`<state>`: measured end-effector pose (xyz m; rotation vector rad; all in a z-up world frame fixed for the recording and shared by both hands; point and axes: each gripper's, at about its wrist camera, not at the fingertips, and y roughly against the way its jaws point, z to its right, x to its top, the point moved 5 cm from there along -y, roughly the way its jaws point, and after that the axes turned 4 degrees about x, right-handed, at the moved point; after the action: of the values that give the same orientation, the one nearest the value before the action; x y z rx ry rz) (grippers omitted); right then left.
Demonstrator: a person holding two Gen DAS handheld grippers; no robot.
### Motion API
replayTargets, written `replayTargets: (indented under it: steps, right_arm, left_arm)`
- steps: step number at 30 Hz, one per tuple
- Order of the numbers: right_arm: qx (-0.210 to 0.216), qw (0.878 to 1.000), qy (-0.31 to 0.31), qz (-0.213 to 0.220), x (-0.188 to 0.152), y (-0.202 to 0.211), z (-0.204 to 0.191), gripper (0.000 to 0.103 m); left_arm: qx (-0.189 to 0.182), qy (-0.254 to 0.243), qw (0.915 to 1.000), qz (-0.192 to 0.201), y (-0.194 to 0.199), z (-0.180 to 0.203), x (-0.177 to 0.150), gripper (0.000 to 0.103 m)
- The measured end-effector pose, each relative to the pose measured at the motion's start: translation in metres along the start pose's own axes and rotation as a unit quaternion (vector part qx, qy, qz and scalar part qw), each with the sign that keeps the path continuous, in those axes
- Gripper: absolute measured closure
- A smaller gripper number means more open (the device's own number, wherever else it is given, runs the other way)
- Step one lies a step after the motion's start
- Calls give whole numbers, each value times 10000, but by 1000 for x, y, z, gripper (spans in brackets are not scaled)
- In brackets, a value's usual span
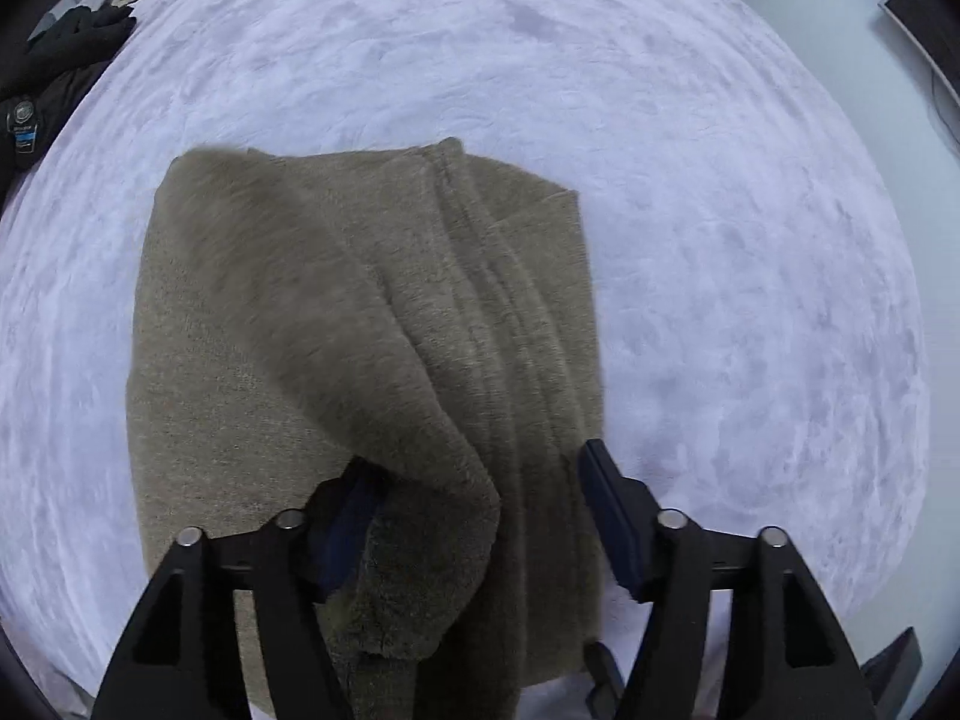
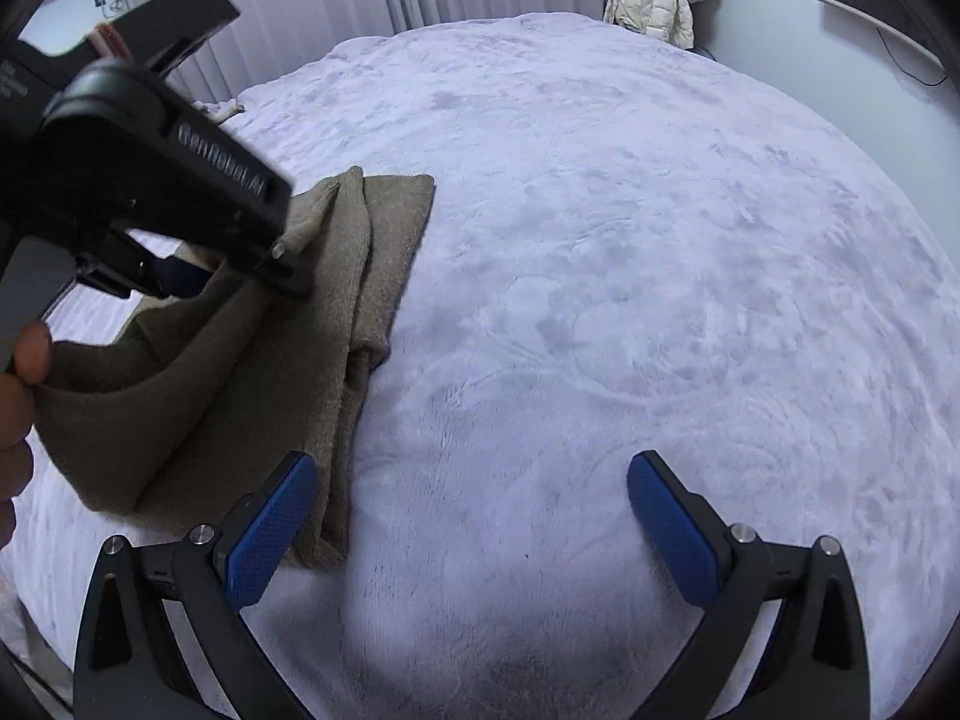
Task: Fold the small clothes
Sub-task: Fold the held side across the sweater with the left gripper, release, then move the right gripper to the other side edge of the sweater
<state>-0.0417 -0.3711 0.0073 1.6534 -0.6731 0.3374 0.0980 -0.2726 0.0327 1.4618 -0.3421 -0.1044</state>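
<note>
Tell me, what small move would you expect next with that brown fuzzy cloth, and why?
Probably the left gripper backs away from the olive-brown fuzzy knit garment on the pale lilac plush blanket. Its jaws stand wide apart, and a flap lies draped loosely between them. The right gripper is open too, holding nothing, beside the garment's near edge.

Soft, even, cool-toned light fills both views, with no glare. The pale bedspread (image 2: 600, 240) reads bright and slightly bluish. A dim shadow pools at the bottom centre of the right wrist view. Fisheye distortion bulges the bed into a dome, and black vignette rings the corners. In the left wrist view the brown garment (image 1: 360, 330) shows motion blur along its lifted fold.
</note>
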Motion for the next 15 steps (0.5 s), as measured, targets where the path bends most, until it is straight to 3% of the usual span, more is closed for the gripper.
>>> replayTargets:
  steps: [7, 10, 12, 15]
  right_arm:
    - [468, 9984, 331, 24, -9, 9, -13, 0]
    - [1077, 9933, 412, 11, -13, 18, -24, 0]
    - [1487, 9883, 329, 19, -13, 24, -28, 0]
    - [2011, 9794, 167, 42, -4, 32, -30, 0]
  left_arm:
    - [-794, -329, 9944, 616, 73, -2, -5, 30]
    - [-177, -433, 9930, 1082, 85, -32, -22, 9]
    - [217, -439, 9903, 1302, 83, -61, -36, 9]
    - [463, -414, 9887, 1366, 72, -97, -62, 9]
